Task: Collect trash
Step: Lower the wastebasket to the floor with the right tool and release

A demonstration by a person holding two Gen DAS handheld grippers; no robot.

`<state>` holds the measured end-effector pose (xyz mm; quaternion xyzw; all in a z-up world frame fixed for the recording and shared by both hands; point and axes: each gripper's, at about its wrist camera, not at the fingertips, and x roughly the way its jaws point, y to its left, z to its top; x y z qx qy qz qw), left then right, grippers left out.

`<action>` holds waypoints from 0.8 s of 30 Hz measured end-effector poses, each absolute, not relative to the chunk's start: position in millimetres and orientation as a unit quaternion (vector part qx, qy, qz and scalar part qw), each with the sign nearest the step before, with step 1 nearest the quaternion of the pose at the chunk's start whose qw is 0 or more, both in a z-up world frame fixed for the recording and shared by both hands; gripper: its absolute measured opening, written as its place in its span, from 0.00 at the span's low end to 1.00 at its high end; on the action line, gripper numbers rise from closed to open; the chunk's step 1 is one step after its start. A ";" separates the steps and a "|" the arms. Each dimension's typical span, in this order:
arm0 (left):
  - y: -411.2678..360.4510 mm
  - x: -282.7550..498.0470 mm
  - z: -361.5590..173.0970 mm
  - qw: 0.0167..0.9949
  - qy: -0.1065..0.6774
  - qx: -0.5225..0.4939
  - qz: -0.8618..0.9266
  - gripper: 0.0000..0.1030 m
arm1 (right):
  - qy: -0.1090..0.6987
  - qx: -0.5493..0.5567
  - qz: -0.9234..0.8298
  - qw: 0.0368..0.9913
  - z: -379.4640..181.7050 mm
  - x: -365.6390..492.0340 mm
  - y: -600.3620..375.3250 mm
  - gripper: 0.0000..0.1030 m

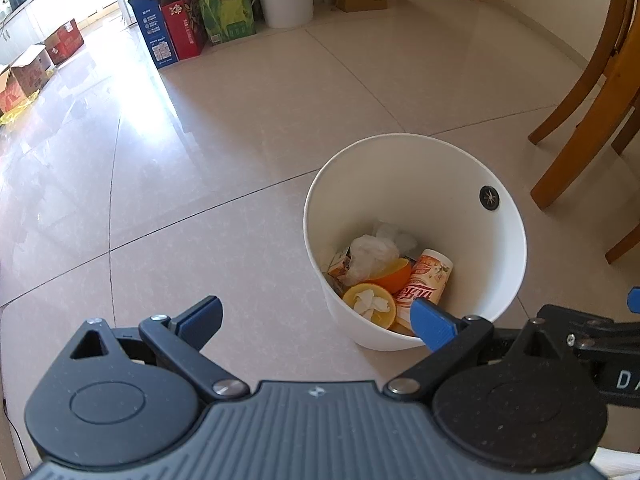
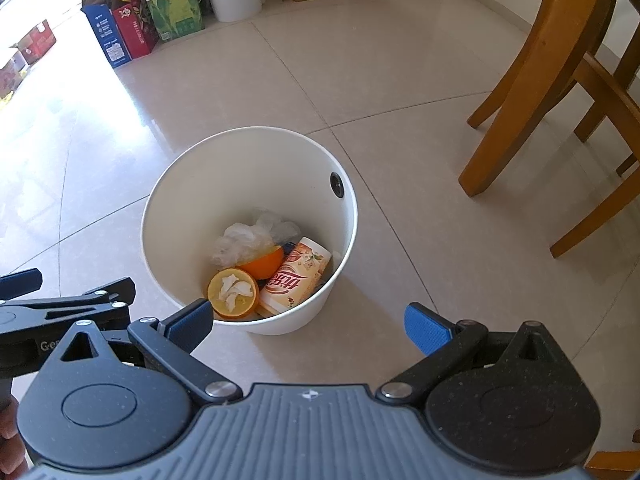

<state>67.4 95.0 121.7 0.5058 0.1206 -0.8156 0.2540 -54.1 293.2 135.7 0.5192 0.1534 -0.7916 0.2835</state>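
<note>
On the tiled floor, the left gripper (image 1: 316, 320) hangs spread wide and empty, the white bin (image 2: 176, 208) just ahead holds orange halves (image 2: 232, 288), a paper cup (image 2: 294, 278) and crumpled plastic (image 2: 248, 236); the right gripper (image 2: 308, 322) gapes empty too, so collecting looks essentially finished, with no loose trash visible nearby
</note>
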 end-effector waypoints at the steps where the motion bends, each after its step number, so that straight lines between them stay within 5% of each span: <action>1: 94.8 67.6 122.3 0.255 0.120 0.505 -0.816 0.97 | 0.154 0.519 -0.792 0.283 135.8 -53.9 293.0 1.00; 24: 93.2 65.2 123.3 0.258 0.127 0.503 -0.815 0.97 | 0.151 0.517 -0.793 0.285 138.0 -51.7 292.4 1.00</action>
